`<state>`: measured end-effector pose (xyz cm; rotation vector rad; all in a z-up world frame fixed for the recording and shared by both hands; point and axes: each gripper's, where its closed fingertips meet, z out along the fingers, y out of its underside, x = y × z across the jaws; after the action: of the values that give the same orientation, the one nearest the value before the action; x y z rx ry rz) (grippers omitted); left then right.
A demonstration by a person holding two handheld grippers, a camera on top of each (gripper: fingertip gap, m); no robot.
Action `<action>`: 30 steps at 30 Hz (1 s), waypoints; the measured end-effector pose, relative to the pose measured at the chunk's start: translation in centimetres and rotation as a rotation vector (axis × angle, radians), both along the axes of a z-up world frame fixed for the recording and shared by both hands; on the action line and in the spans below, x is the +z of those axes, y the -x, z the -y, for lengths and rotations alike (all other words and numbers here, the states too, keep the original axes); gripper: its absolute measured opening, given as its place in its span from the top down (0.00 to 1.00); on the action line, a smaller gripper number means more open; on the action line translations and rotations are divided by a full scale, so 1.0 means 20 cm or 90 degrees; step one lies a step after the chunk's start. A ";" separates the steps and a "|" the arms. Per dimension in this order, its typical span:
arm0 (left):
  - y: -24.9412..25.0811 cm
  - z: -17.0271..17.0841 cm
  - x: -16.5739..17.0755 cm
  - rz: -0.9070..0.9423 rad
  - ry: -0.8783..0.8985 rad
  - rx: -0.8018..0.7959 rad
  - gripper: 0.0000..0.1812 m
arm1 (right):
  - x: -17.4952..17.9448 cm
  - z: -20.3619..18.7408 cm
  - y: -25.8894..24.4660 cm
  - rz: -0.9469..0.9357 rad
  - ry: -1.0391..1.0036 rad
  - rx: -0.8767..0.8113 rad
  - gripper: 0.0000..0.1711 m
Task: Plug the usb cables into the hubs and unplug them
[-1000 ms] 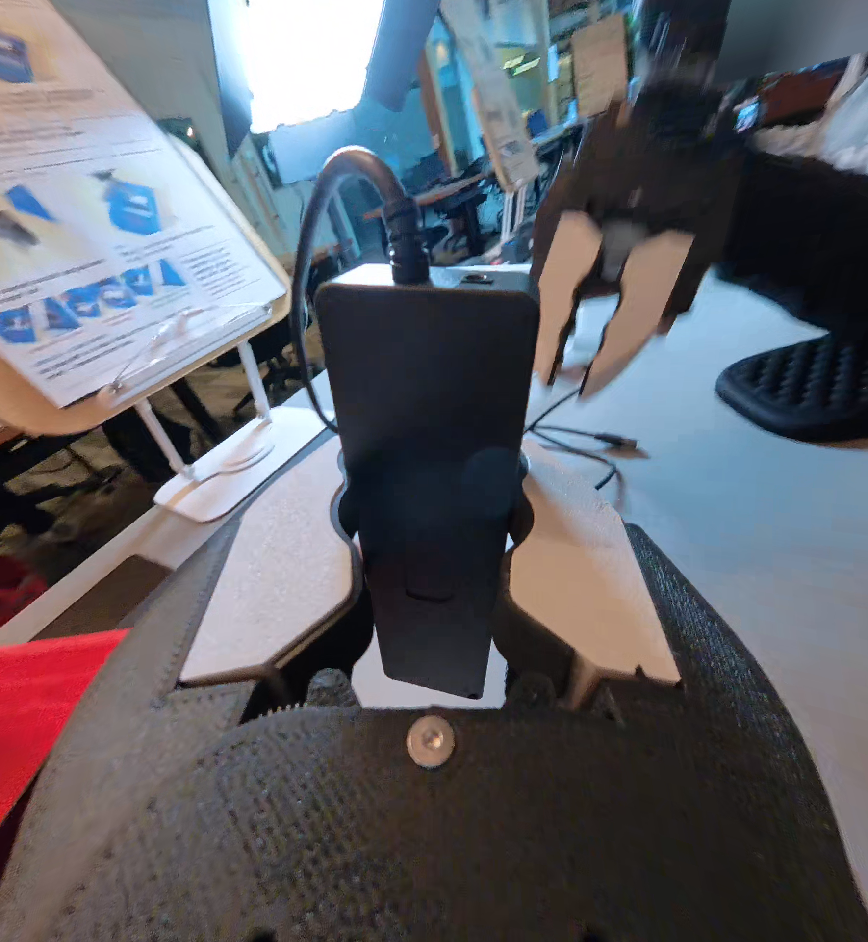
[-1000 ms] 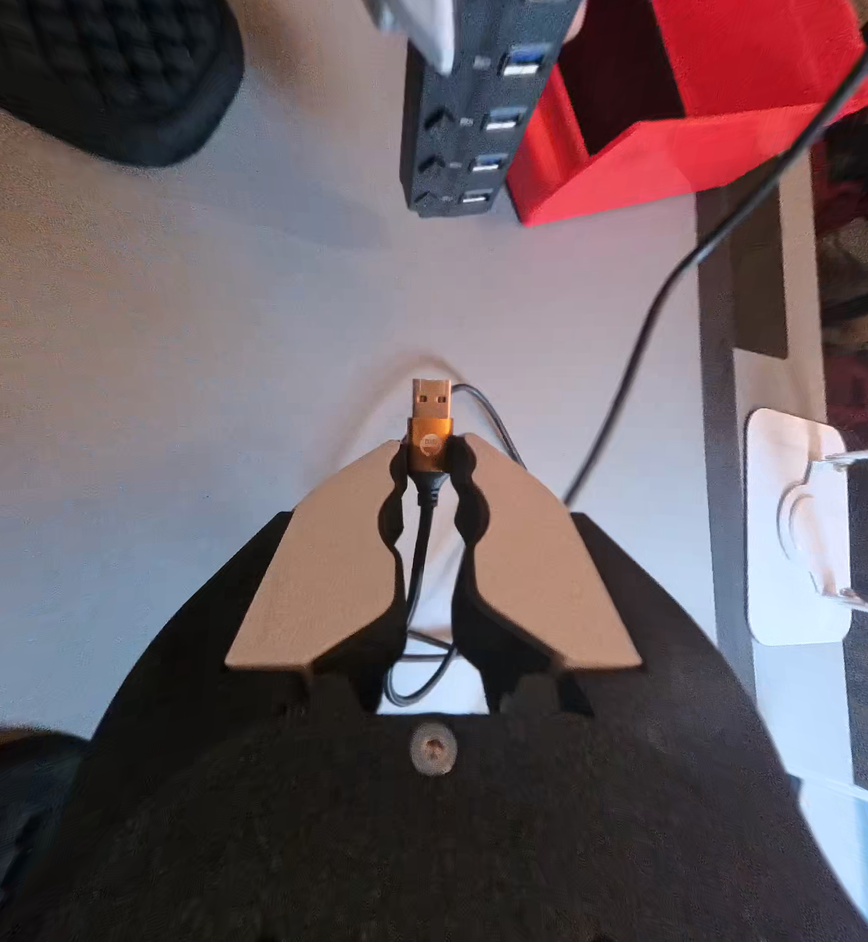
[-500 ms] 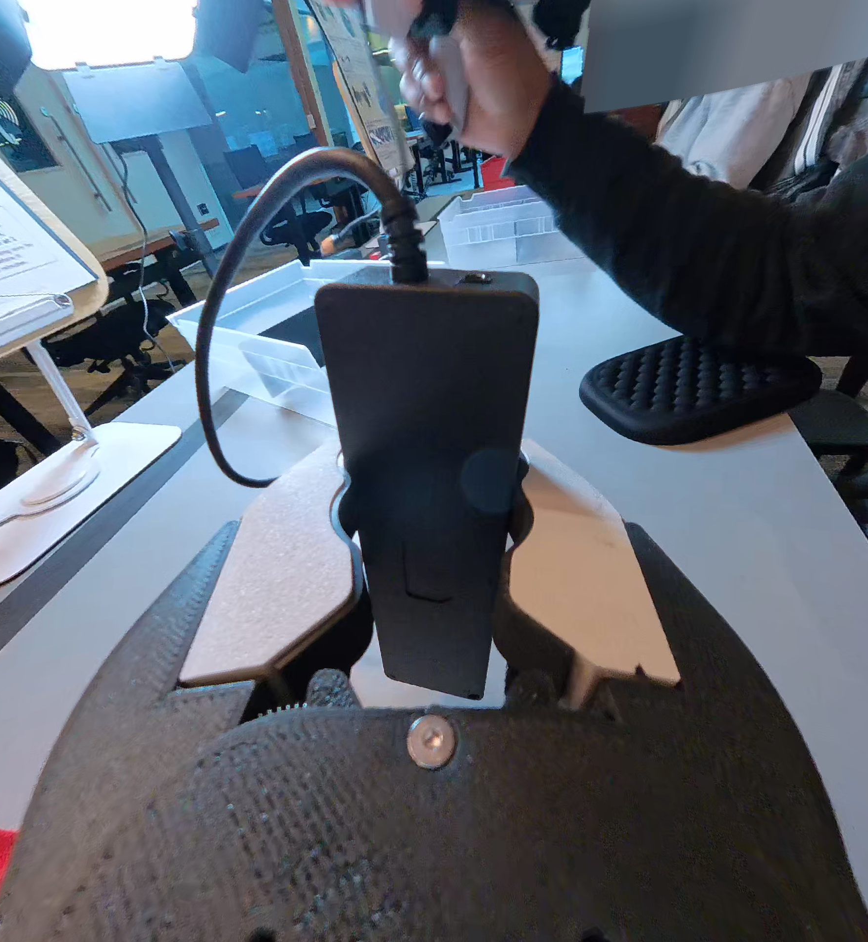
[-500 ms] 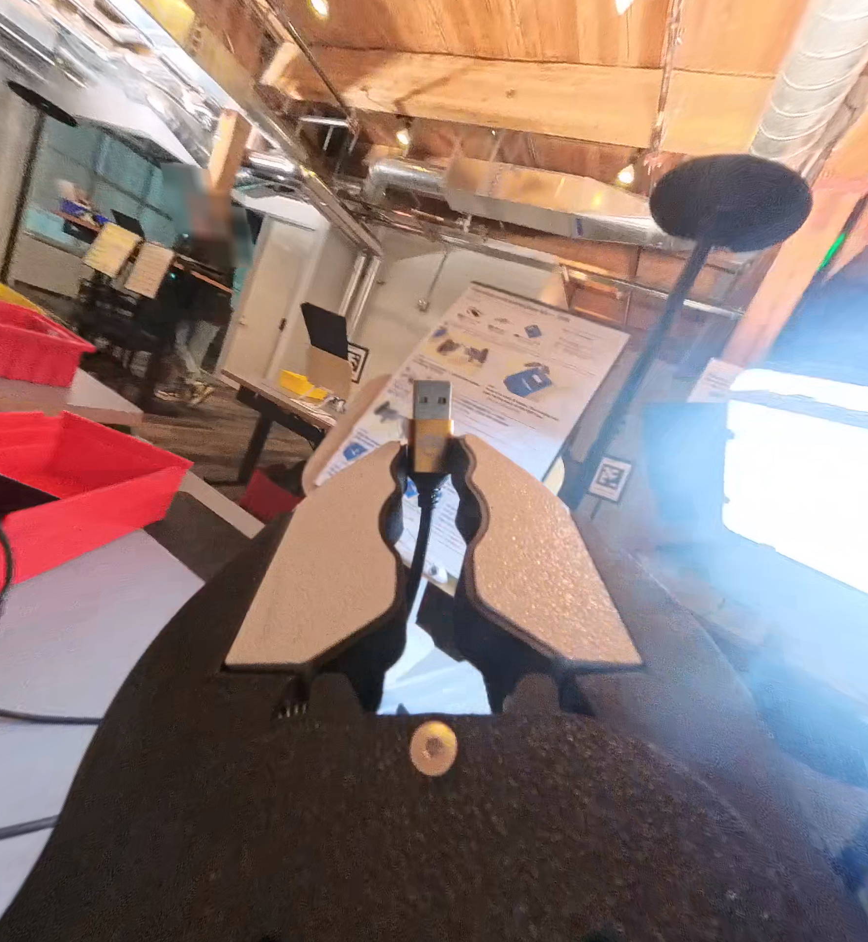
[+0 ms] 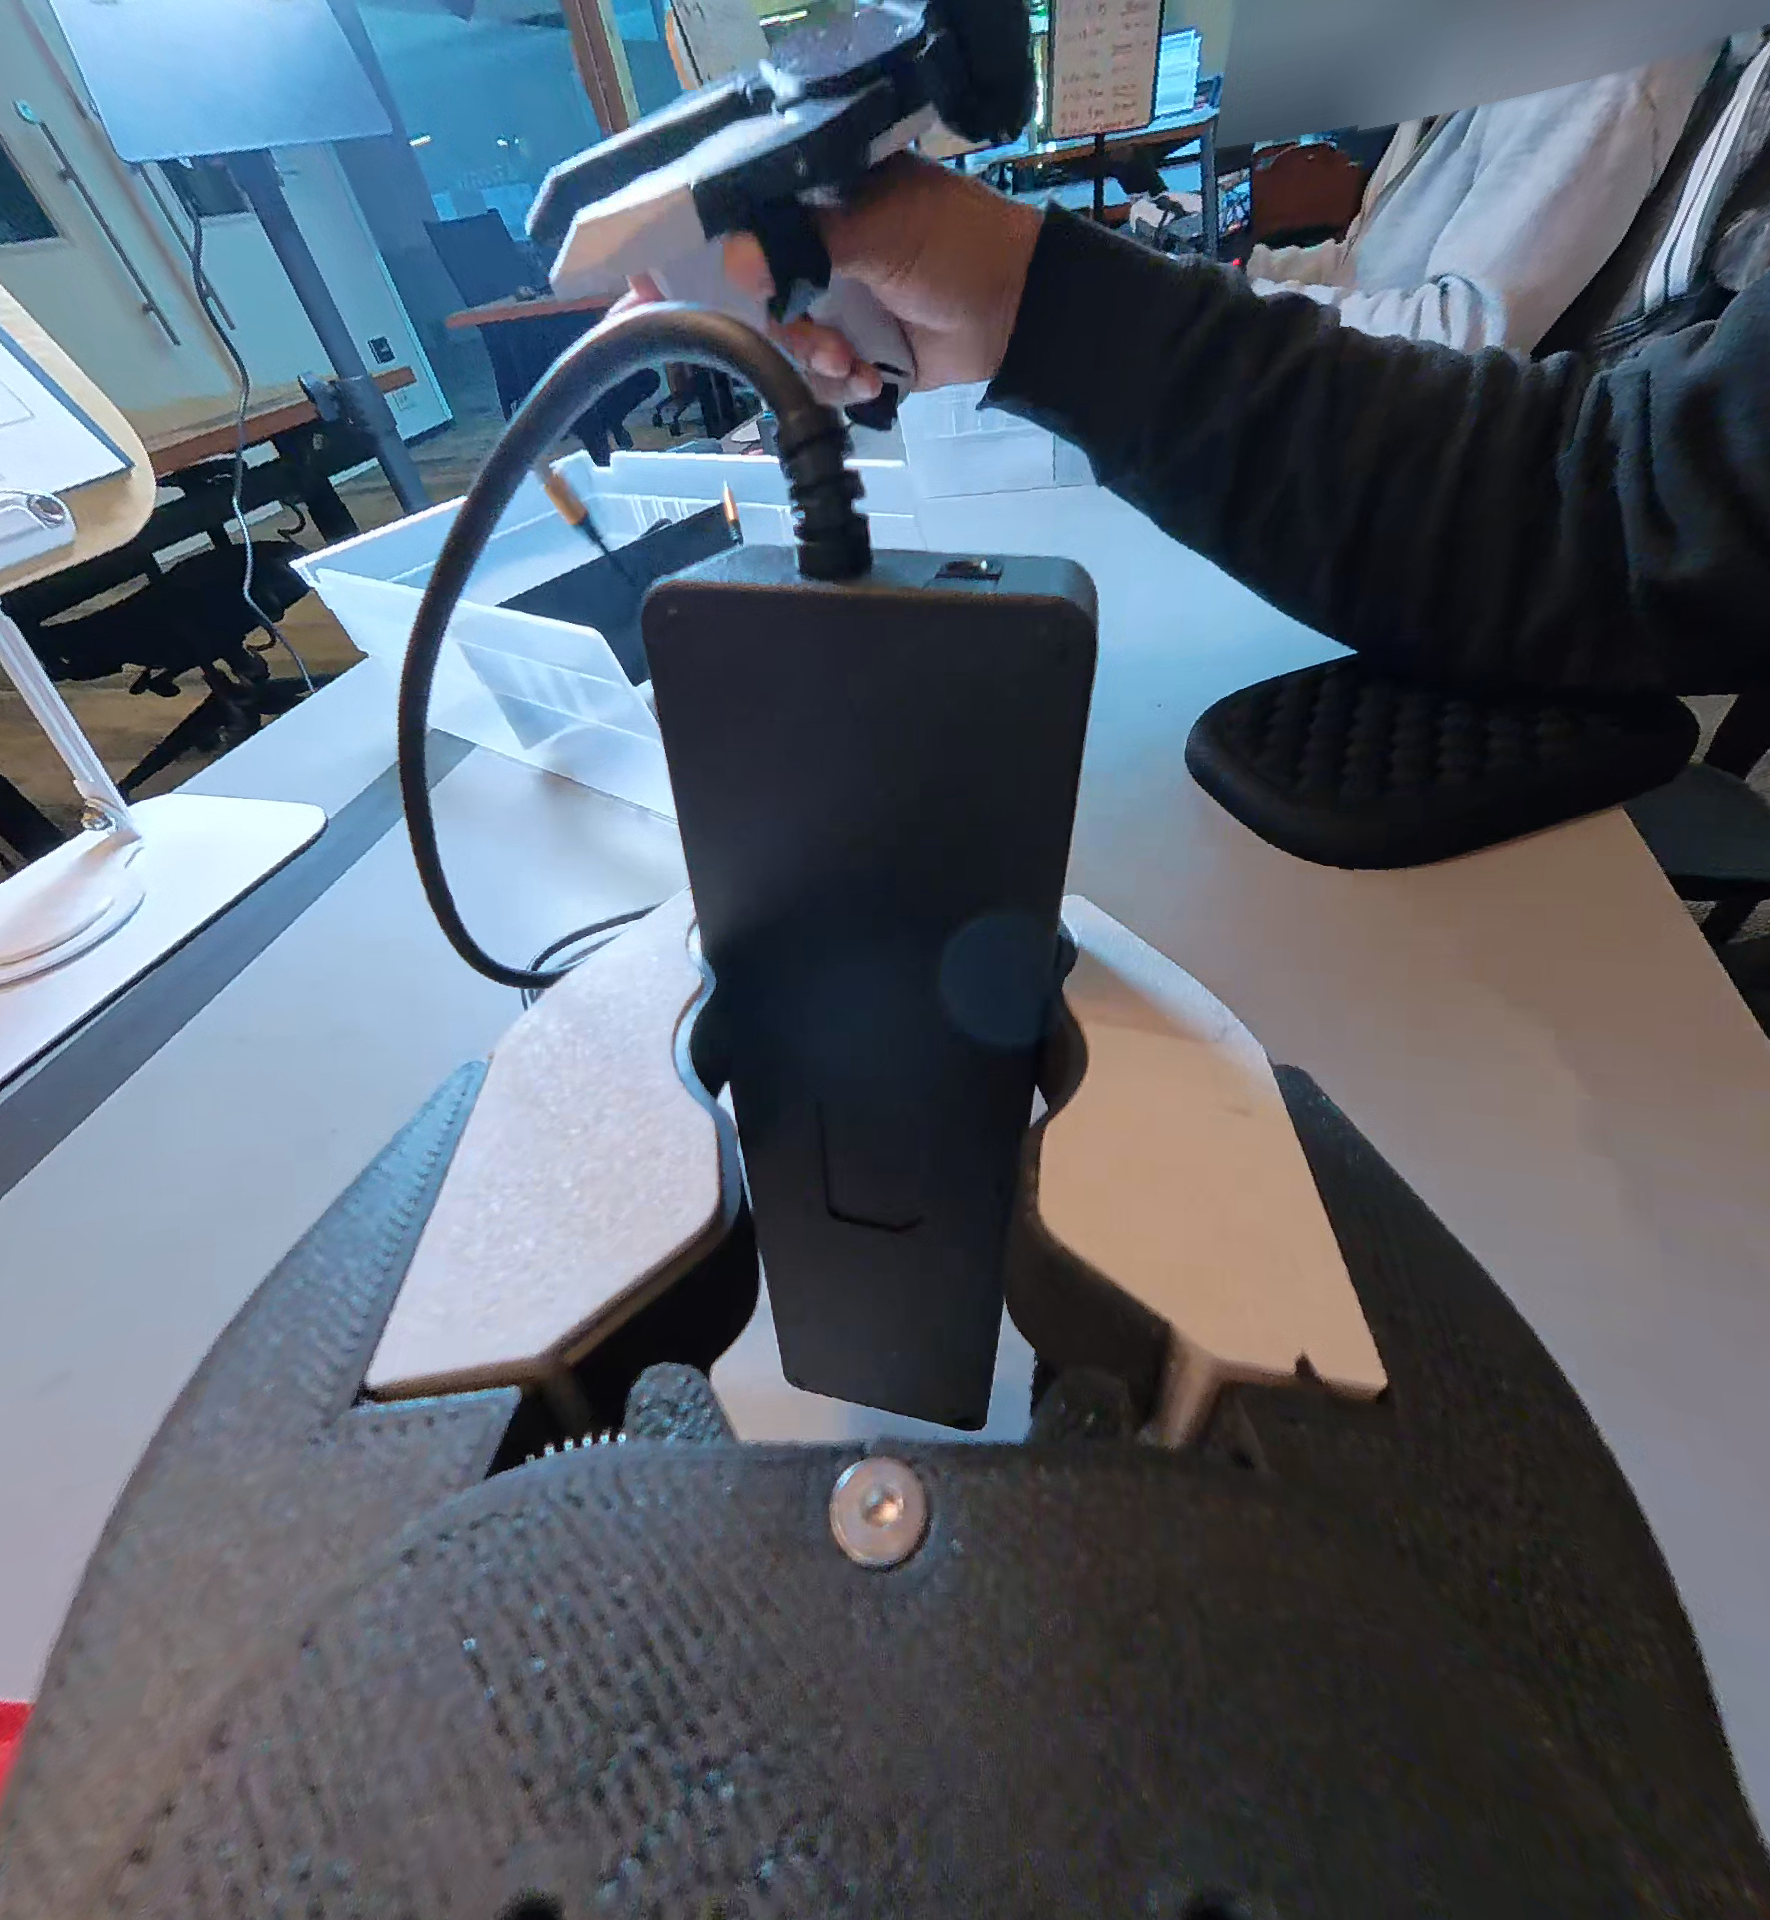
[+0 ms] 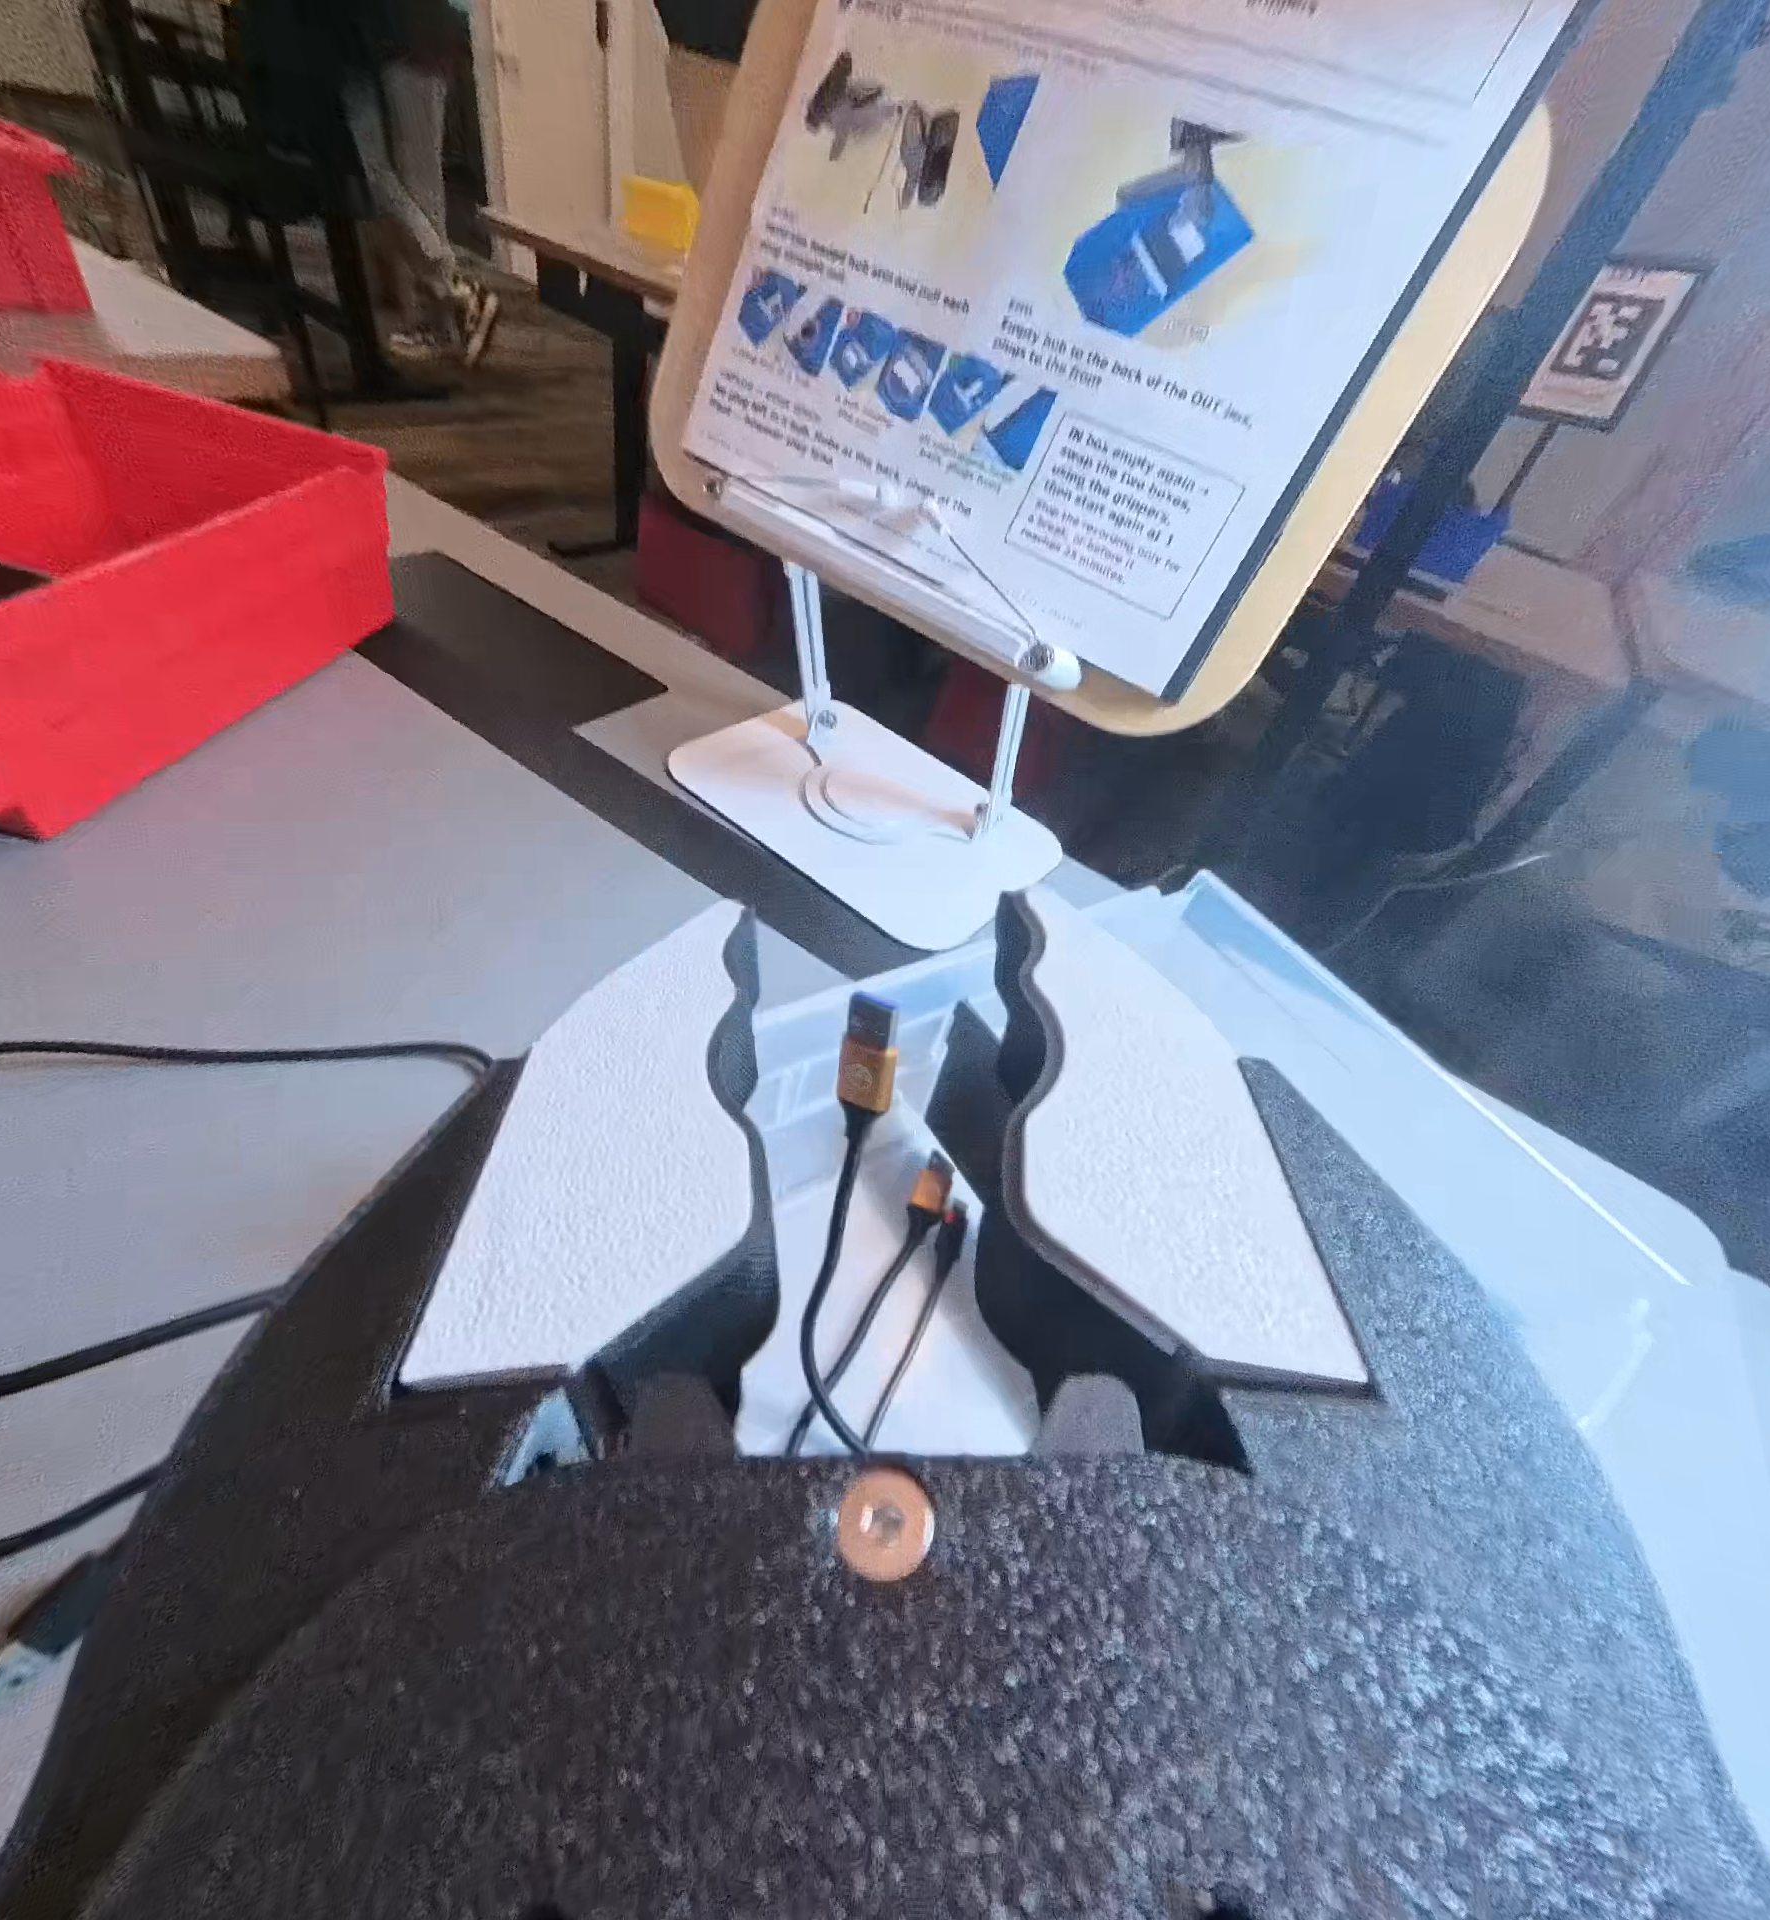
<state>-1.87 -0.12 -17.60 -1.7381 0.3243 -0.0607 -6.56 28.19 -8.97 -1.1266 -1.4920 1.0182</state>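
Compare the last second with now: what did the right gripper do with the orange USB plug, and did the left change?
The right gripper opened and let go of the orange USB plug, which now sits loose between its fingers above the clear bin. The left gripper stayed clamped on the black hub.

In the left wrist view the hub [image 5: 865, 935] stands at centre between the left gripper's [image 5: 876, 997] fingers, its lead [image 5: 445, 717] looping out to 10 o'clock. Behind it, at 11 o'clock, a tray [image 5: 507, 644] sits on the table [image 5: 1380, 1039]. The stand [image 5: 81, 883] lies at 9 o'clock, a pad [image 5: 1432, 758] at 2 o'clock, the right gripper [image 5: 652, 218] at 12 o'clock above the tray.

In the right wrist view a plug [image 6: 868, 1049] hangs between the parted fingers [image 6: 611, 1174], over the tray [image 6: 1380, 1122]. The stand [image 6: 860, 821] is at 12 o'clock, a bin [image 6: 133, 613] at 10 o'clock, cables [image 6: 185, 1060] at 9 o'clock.
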 end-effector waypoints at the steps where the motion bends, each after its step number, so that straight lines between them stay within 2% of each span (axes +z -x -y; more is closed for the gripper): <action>1: 0.00 0.00 0.01 0.003 -0.003 -0.001 0.68 | 0.05 0.03 -0.02 -0.021 0.005 0.007 0.74; 3: -0.01 0.00 0.02 0.009 -0.009 -0.002 0.68 | 0.15 0.13 -0.05 -0.053 0.000 0.042 0.74; 6: -0.01 0.00 0.02 0.012 -0.009 -0.003 0.68 | 0.20 0.44 -0.10 -0.040 -0.040 0.162 0.75; 10: -0.02 0.00 0.02 0.006 -0.005 -0.006 0.68 | 0.03 0.95 -0.22 0.078 -0.192 0.380 0.71; 13: -0.07 0.02 0.05 0.015 -0.030 -0.047 0.68 | -0.17 1.10 -0.20 0.157 -0.287 0.414 0.67; 16: -0.11 0.06 0.14 0.019 -0.070 -0.072 0.68 | -0.40 1.09 -0.15 0.281 -0.229 0.438 0.62; 19: -0.04 0.09 0.20 -0.002 -0.096 -0.021 0.68 | -0.62 1.02 -0.22 0.443 -0.224 0.450 0.59; 23: 0.11 0.12 0.22 0.006 -0.102 0.057 0.68 | -0.68 0.96 -0.25 0.497 -0.279 0.420 0.57; 27: 0.25 0.11 0.15 0.009 -0.064 0.139 0.68 | -0.72 0.77 -0.24 0.557 -0.363 0.284 0.53; 30: 0.29 0.09 0.11 0.012 -0.037 0.172 0.68 | -0.80 0.68 -0.27 0.629 -0.372 0.233 0.54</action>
<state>-7.69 -2.02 -15.38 -1.7084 0.0745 0.1275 -1.13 14.68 -24.99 -0.9578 -2.6281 0.1273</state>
